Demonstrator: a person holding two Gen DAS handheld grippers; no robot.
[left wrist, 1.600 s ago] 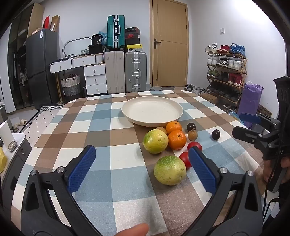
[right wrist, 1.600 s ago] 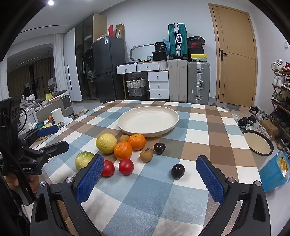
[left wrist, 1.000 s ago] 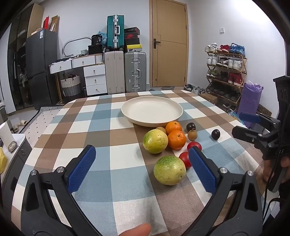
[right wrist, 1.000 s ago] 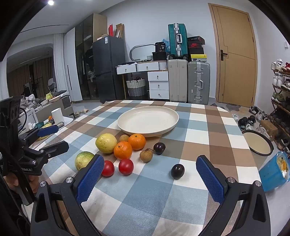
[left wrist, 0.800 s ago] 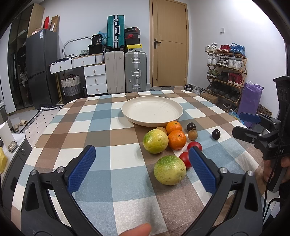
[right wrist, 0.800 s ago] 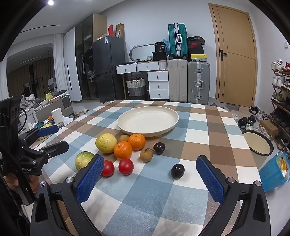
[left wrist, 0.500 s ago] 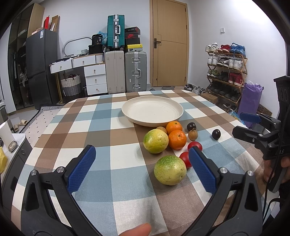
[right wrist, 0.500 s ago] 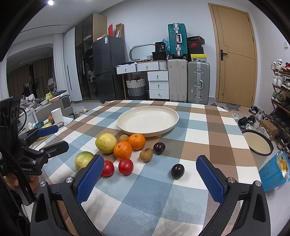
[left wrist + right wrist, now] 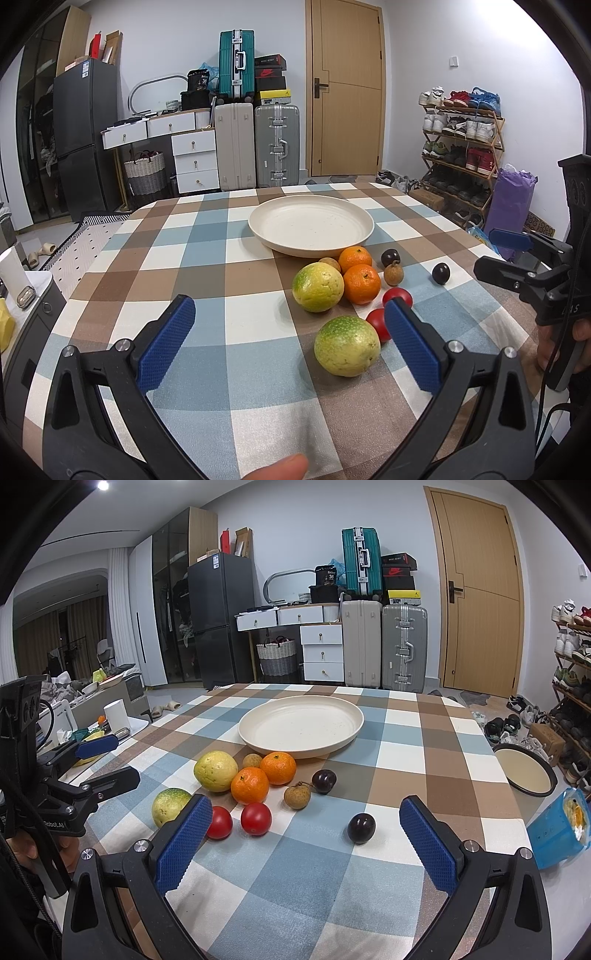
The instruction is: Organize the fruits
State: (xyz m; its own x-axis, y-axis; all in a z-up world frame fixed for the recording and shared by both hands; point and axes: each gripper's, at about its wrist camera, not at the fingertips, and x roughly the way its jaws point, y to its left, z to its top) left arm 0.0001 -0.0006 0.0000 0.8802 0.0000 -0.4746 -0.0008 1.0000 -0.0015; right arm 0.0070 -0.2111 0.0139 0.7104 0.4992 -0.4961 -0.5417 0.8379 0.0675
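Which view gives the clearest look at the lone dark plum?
The right wrist view: the plum sits near and unobstructed between the open right hand-held gripper fingers. The left wrist view shows it smaller, off to the right side.

The black body of the left gripper (image 9: 107, 764), seen at the left edge of the right wrist view, carries white lettering that reads "Robot.AI", though its first letters sit partly in shadow. A black bag (image 9: 327, 576) on the white drawer unit shows the number "36". The red and black shoebox (image 9: 399, 569) stacked on the silver ribbed suitcase (image 9: 403, 648) bears a white Nike swoosh. Other labels are too small to read.
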